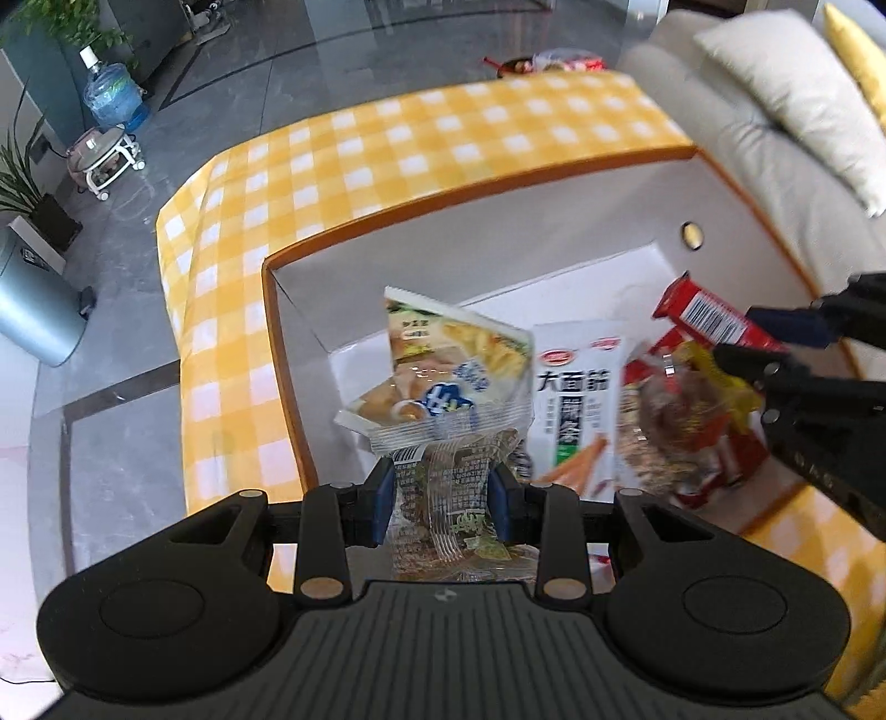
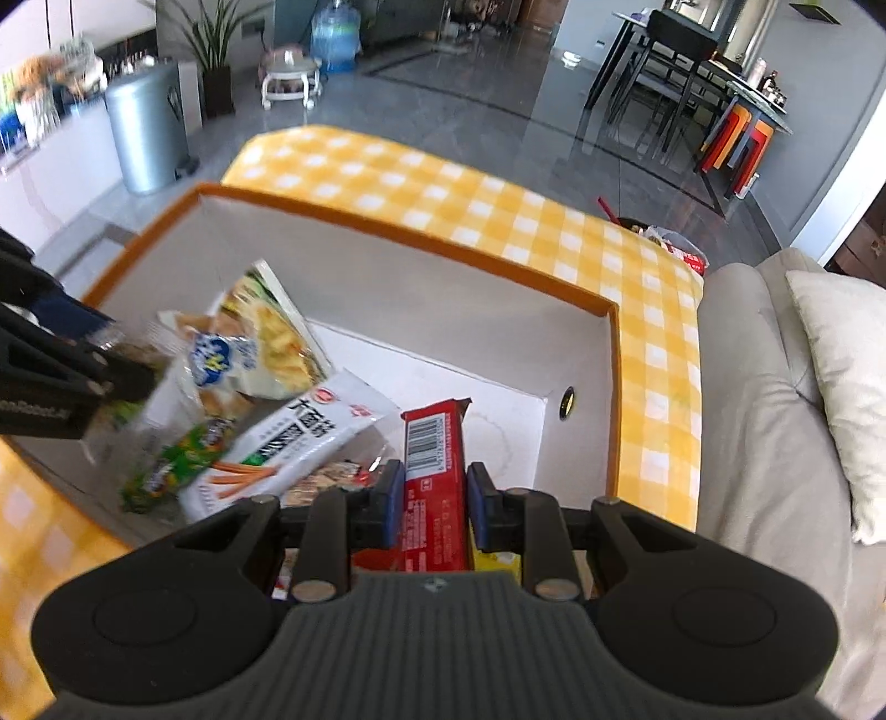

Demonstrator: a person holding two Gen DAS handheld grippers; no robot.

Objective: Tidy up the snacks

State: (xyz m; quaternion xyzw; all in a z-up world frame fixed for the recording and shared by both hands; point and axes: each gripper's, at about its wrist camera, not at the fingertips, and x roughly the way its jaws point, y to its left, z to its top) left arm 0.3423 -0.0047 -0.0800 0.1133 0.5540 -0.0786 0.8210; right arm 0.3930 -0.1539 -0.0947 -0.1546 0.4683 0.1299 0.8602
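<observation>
Already several packets lie in the box (image 1: 554,177) on the tabletop (image 1: 387,144). Left hand-held gripper (image 1: 441,494) clamps a clear snack bag (image 1: 443,387) over it; right hand-held gripper (image 2: 433,501) clamps a red pack (image 2: 434,459) there. Both await release.

A home living rm: sofa (image 2: 775,387) w/ cushion (image 2: 841,387) at 3 o'clock, dining table (image 2: 692,72) w/ chairs at 1, potted plant (image 2: 213,50) at 11.

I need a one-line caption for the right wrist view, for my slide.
Right gripper holds a red snack box over the orange-rimmed storage box.
</observation>
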